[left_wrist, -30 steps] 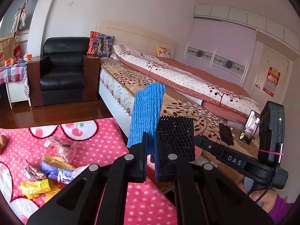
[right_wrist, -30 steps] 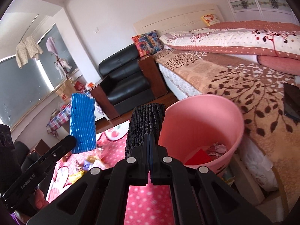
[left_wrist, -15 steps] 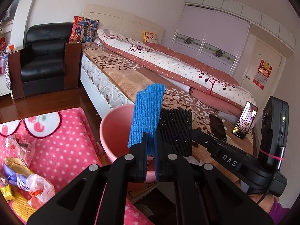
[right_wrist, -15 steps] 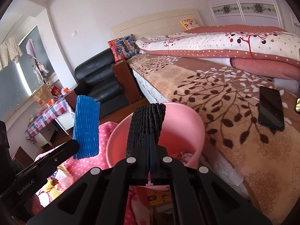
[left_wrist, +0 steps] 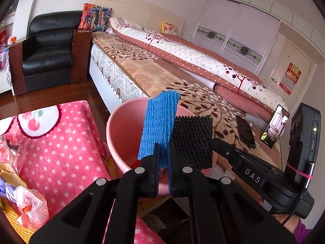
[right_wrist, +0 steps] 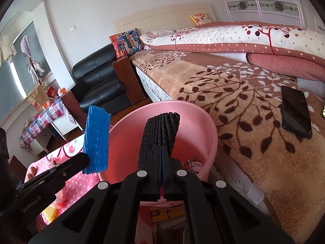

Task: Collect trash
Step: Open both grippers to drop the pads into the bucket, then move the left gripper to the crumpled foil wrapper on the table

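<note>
1. Holding a blue foam net sleeve (left_wrist: pixel 159 126) upright, the left tool (left_wrist: pixel 163 158) sits above the near rim of the pink bin (left_wrist: pixel 121 138); its jaws have just been opening a little, yet the sleeve's bottom edge remains pinched between them.
2. The right tool (right_wrist: pixel 162 154) is clamped tight on a black foam net sleeve (right_wrist: pixel 160 134), which stands over the bin's mouth.
3. The bin stands on the floor between the bed (right_wrist: pixel 233 93) and the table (left_wrist: pixel 61 142) with its pink dotted cloth.
4. Crumpled paper (right_wrist: pixel 193 163) lies at the bin's bottom.
5. Plastic wrappers (left_wrist: pixel 30 207) rest on the table's left side.
6. A dark phone (right_wrist: pixel 296 111) lies on the bed.
</note>
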Motion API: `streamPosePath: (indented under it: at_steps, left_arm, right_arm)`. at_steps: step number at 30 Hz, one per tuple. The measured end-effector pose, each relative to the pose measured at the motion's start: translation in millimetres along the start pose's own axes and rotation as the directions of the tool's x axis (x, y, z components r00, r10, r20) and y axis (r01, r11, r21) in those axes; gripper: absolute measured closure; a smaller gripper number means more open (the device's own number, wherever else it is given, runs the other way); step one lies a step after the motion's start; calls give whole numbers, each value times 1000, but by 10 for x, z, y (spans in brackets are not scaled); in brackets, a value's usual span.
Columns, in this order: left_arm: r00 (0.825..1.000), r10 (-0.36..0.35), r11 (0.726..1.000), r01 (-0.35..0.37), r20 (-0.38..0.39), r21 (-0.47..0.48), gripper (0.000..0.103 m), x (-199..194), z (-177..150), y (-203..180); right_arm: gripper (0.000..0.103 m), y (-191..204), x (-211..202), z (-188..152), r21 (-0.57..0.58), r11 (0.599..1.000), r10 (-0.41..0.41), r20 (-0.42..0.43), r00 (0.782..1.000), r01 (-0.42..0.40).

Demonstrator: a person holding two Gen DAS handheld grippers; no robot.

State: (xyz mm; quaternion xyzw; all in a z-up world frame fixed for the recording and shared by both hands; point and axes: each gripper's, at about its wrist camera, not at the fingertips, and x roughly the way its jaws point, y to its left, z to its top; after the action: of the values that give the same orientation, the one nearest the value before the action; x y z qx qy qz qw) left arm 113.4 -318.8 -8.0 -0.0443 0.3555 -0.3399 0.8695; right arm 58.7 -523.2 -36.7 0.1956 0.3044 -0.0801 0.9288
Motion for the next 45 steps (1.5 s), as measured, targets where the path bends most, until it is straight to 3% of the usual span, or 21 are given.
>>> streamPosePath:
  at_steps: [1, 3, 5, 10, 12, 20, 27, 33, 45]
  left_arm:
    - [1000, 0, 1000, 0, -5, -7, 93, 6, 9, 9]
    - [1000, -2, 1000, 1, -6, -16, 76, 11, 20, 17]
    - [1000, -6, 1000, 5, -4, -24, 70, -10, 30, 37]
    - [1000, -1, 1000, 1, 7, -22, 70, -128, 33, 52]
    - [1000, 0, 1000, 0, 16, -19, 70, -195, 32, 49]
    - [996, 55, 999, -54, 75, -5, 70, -590, -14, 45]
    - [987, 123, 992, -123, 107, -6, 70, -978, -138, 137]
    - [974, 191, 982, -189, 118, -25, 70, -1274, -328, 315]
    - [924, 363, 929, -349, 118, -125, 70, -1789, -745, 873]
  right_arm:
    - [102, 1, 4, 0, -1, 1000, 0, 1, 1000, 0]
    - [102, 11, 4, 0, -2, 1000, 2, 2, 1000, -2]
    - [102, 21, 2, -1, -5, 1000, 1, 2, 1000, -1]
    - [91, 71, -50, -13, -6, 1000, 8, 6, 1000, -7]
    - [80, 110, -90, -21, -12, 1000, 16, 11, 1000, -15]
    - [69, 400, -340, -99, -47, 996, 72, 31, 997, -71]
    - [67, 781, -489, -276, -86, 986, 147, 1, 989, -146]
    - [67, 1140, -512, -550, -113, 969, 212, -79, 974, -221]
    - [67, 1655, -514, -1025, -180, 938, 267, -175, 948, -297]
